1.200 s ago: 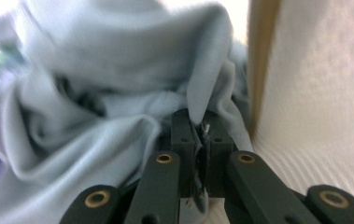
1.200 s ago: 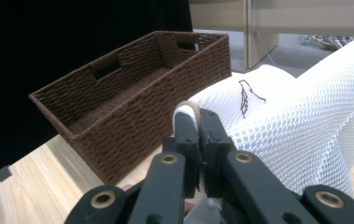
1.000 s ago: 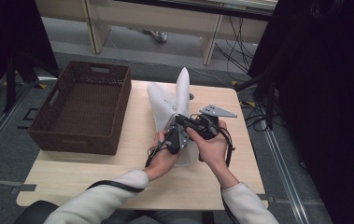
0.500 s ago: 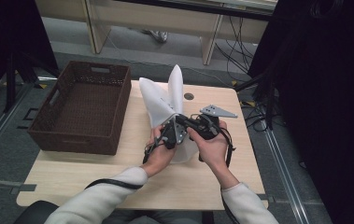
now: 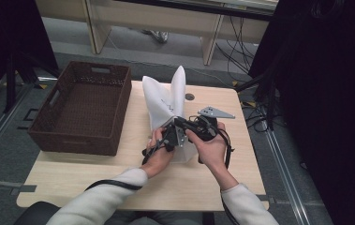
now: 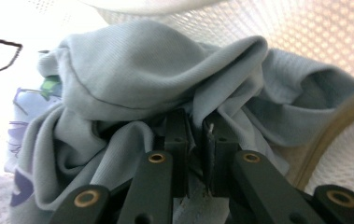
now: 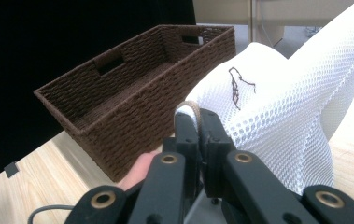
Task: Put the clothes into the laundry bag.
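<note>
basket (image 5: 82, 108) left of mesh bag (image 5: 166, 101) | grey plate (image 5: 215, 112) right

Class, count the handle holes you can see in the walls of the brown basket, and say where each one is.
2. One in the basket's far end wall, one in its left long wall. The near and right walls may hide others.
</note>
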The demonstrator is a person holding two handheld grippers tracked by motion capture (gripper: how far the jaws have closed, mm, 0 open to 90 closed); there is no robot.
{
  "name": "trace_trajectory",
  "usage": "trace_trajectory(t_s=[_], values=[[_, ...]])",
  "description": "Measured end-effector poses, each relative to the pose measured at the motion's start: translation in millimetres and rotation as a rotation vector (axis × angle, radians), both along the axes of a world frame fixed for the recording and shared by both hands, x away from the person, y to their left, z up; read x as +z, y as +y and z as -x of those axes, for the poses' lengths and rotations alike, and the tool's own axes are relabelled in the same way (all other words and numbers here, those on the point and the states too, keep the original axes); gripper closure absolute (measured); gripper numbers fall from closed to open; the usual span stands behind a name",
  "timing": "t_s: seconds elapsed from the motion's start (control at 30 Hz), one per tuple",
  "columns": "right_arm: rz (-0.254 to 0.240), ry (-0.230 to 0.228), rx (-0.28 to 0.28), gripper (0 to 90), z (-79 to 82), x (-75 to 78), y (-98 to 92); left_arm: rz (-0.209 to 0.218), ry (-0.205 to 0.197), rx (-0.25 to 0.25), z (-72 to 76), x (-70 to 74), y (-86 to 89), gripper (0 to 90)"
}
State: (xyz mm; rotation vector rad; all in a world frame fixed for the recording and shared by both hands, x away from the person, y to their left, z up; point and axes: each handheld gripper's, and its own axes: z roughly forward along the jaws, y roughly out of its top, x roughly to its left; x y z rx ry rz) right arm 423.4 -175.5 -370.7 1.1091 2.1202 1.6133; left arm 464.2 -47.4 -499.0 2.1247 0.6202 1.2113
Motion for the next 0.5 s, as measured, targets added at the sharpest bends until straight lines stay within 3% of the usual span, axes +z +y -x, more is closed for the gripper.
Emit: trace_trajectory(t_s=[0.07,0.23,0.27,0.3,0.33,0.37,0.43,0.5], values=[[-0.007,0.02,-0.004,88.2,1.7,0.3,0.9,-0.006,-0.011,0.007,-1.1,-3.1,-0.3,80.9],[0.004,0.008,0.003,88.2,-0.4,-0.3,0.0,-0.026,-0.024,0.005,-1.3,-6.7,-1.2,80.2],[0.005,0.016,0.002,88.2,-0.5,-0.2,-0.5,-0.023,-0.022,0.004,-0.8,-7.1,-1.3,79.3],[0.015,-0.008,0.001,88.2,-2.4,-1.1,-1.3,-0.02,-0.012,-0.002,-0.2,-6.9,-0.6,78.2],[0.001,0.029,-0.017,88.2,-0.8,-0.6,-1.4,-0.009,-0.007,-0.011,0.8,-7.4,-0.3,76.7],[-0.015,0.034,-0.025,88.2,-0.9,-1.5,-0.9,-0.006,0.006,-0.033,1.5,-6.1,1.2,74.9],[-0.001,0.006,-0.017,88.1,-3.5,-2.6,-2.6,0.003,-0.007,-0.034,5.7,-6.1,2.7,71.8],[0.001,-0.002,-0.023,88.1,-4.0,-2.9,-3.1,0.023,0.055,-0.106,7.9,-3.9,5.4,65.5]])
